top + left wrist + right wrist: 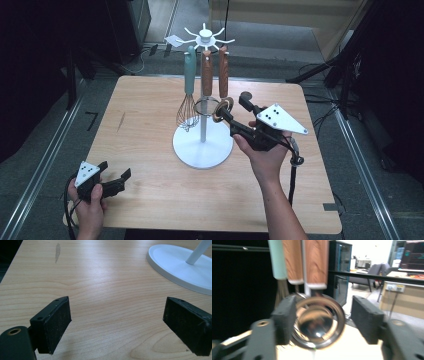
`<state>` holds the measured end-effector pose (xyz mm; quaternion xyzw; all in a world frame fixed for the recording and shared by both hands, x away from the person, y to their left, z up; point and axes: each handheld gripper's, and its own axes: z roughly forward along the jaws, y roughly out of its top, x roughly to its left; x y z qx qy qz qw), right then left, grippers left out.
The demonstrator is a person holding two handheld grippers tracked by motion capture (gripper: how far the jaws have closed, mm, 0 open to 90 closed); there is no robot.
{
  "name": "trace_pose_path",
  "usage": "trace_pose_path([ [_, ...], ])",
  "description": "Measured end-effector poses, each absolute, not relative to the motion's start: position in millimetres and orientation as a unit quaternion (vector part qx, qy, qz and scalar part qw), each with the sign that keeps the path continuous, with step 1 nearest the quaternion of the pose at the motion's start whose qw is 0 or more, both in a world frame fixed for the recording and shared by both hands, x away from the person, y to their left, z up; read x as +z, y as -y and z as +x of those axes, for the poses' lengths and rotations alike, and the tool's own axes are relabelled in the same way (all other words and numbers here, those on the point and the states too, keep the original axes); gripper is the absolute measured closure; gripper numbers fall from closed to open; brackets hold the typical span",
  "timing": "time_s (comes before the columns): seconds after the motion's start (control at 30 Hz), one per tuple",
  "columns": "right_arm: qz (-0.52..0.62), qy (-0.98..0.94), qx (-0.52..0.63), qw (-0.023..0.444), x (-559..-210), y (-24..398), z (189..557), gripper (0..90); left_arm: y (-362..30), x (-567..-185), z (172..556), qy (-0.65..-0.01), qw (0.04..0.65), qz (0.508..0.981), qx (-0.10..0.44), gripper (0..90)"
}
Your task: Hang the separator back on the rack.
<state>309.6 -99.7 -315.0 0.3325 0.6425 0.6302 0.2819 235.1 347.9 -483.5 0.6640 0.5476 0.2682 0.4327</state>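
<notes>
We are counting one white stand (202, 147) standing on the one wooden table (145, 150). From the hooks at the top of that stand, three utensils are hanging: one whisk with a pale green handle (189, 75) and two utensils with brown wooden handles (206, 72) (223, 70). Just right of the stand's pole, we are seeing one shiny round ladle bowl (318, 323). We are also counting two tools: the left tool (117, 181) well to the stand's lower left, and the right tool (227, 112) beside the stand.
</notes>
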Motion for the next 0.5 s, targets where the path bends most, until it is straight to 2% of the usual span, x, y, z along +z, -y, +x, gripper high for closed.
trace_pose_path([
  [0.1, 0.345, -0.641, 0.619, 0.293, -324.1, 107.2, 305.8, 28.8, -347.7, -483.6, 235.3, -0.547, 0.433, 0.665, 0.268, 8.2],
  [0.5, 0.370, -0.659, 0.598, 0.267, -379.4, 138.5, 290.1, 19.6, -347.4, -483.2, 234.6, -0.546, 0.430, 0.667, 0.270, 8.2],
])
